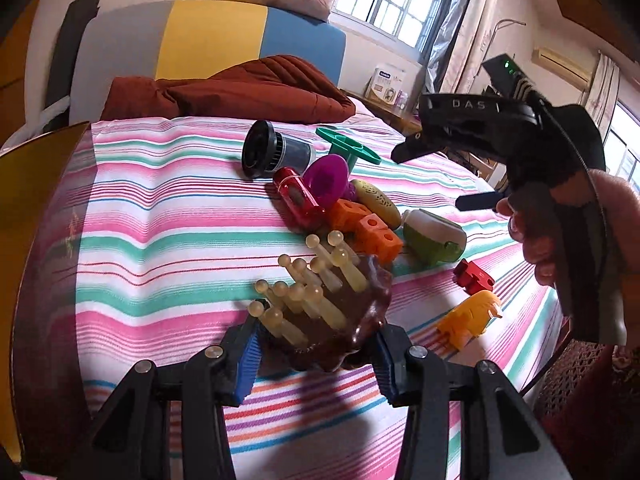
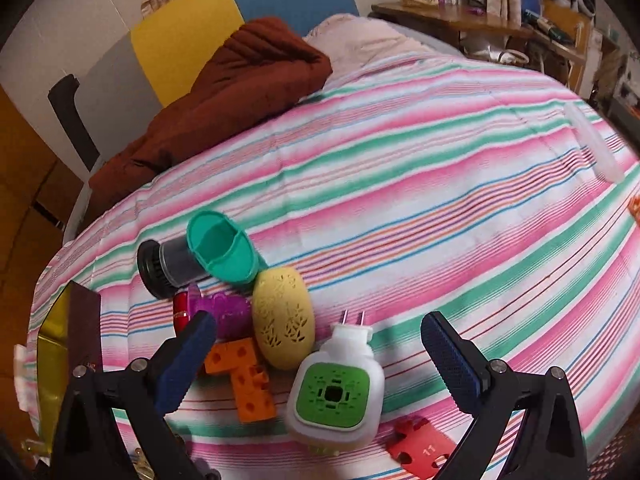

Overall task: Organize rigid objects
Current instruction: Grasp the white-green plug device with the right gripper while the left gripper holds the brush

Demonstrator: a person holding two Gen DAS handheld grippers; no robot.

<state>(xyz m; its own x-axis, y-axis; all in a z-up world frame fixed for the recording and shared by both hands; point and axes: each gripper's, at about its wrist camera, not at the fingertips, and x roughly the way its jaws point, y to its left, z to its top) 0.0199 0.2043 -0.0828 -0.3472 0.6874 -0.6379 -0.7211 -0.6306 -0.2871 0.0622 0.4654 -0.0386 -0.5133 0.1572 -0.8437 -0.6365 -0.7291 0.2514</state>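
Note:
A brown toy mushroom clump [image 1: 362, 312] with several pale stalks lies on the striped bedspread [image 1: 160, 240]. My left gripper [image 1: 316, 340] is shut on it, a blue pad against each side. Behind it lie a red tube [image 1: 298, 200], a purple piece [image 1: 326, 180], orange blocks [image 1: 368, 228], a yellow perforated egg [image 1: 378, 200], a white and green plug-in device [image 1: 434, 240], a red flat piece [image 1: 474, 276] and an orange lion [image 1: 468, 320]. My right gripper [image 2: 318, 324] hangs open above the plug-in device [image 2: 336, 392], touching nothing. A hand holds this gripper [image 1: 440, 178] at the upper right of the left wrist view.
A black and grey cylinder [image 2: 168, 264] and a green scoop-like piece [image 2: 224, 248] lie at the far end of the pile. A brown quilt [image 2: 240, 88] sits by the headboard. A yellow box [image 2: 56, 332] stands at the left bed edge. A translucent tube [image 2: 592, 144] lies far right.

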